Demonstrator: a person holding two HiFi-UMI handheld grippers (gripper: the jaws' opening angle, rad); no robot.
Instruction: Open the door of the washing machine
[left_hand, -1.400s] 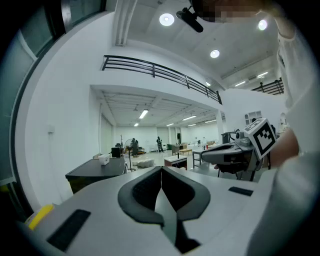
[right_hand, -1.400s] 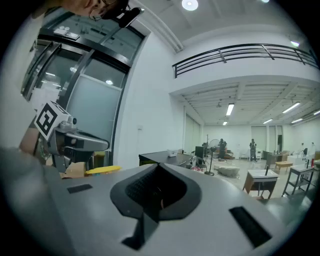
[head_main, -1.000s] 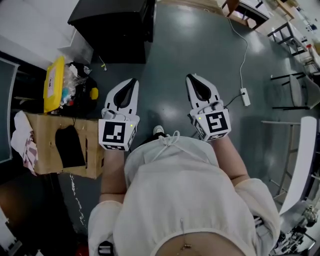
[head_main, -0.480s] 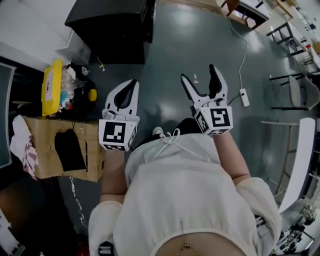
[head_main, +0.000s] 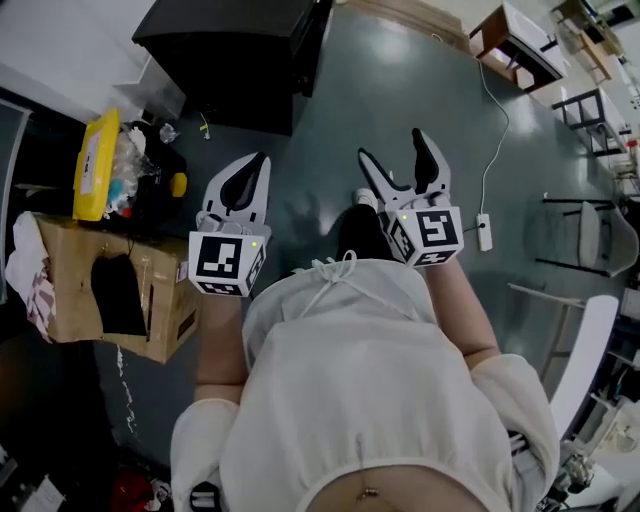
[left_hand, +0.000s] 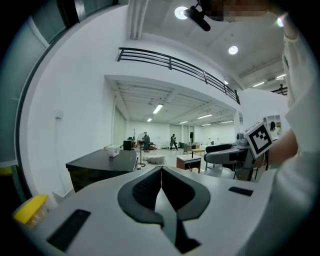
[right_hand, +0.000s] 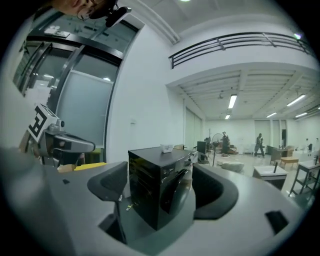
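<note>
Two grippers held out ahead of you over the grey floor (head_main: 400, 70). Left gripper (head_main: 259, 162) — jaws pressed together, nothing in them. Right gripper (head_main: 392, 148) — jaws have just been opening and stand wide, empty. Between them your right gripper view frames the black washing machine (right_hand: 152, 187), well apart from both tools. Its round door (right_hand: 178, 193) looks closed.

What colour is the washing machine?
Black; the washing machine shows best in the right gripper view.

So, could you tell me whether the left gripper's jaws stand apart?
No, the left gripper shows its jaws meeting along one line, with nothing between them.
</note>
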